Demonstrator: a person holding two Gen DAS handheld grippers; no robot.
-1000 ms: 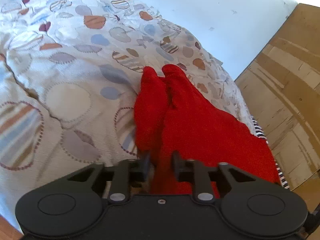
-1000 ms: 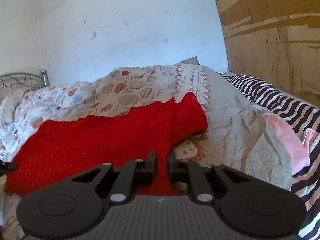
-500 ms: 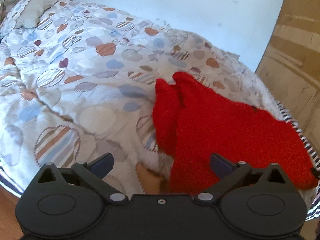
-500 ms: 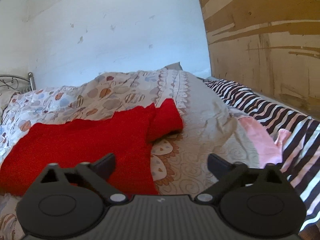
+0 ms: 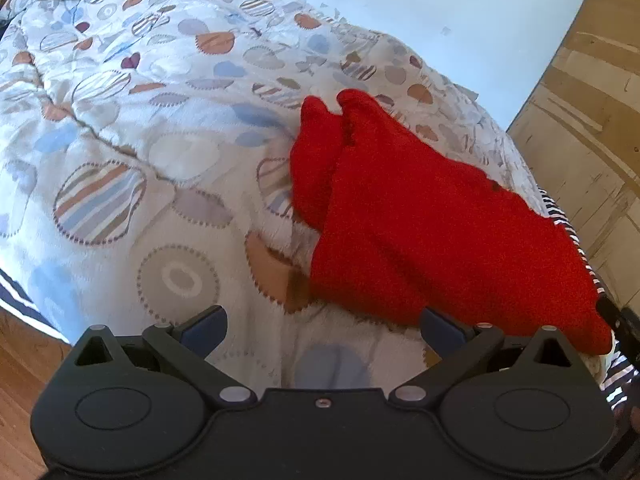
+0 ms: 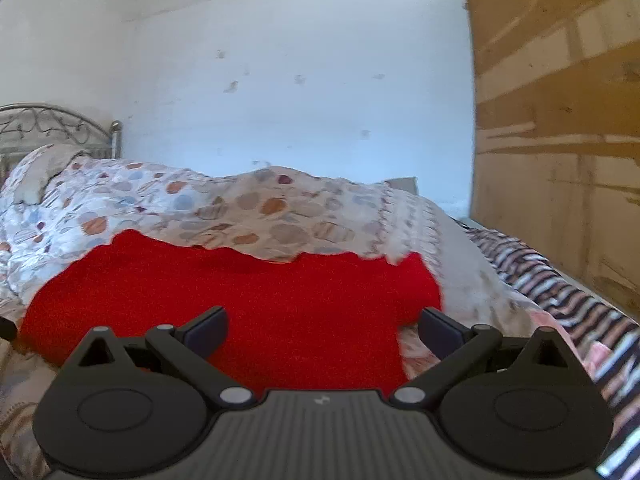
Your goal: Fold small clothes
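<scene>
A red fleecy garment lies folded on the patterned quilt, its two narrow ends pointing away up the bed. My left gripper hangs open just short of the garment's near edge, nothing between its fingers. In the right wrist view the same red garment spreads wide across the quilt. My right gripper stands open over its near side, the pads apart from the cloth. A dark tip of the other gripper shows at the garment's far right corner in the left wrist view.
A white wall stands behind the bed, and a wooden panel rises on the right. A black and white striped sheet and a pink cloth lie right of the quilt. A metal headboard stands far left. Wooden floor shows below the bed edge.
Both grippers were shut on the red garment's near edge, then opened wide and let it go. Both have drawn back from it, and the right view has swung left.
</scene>
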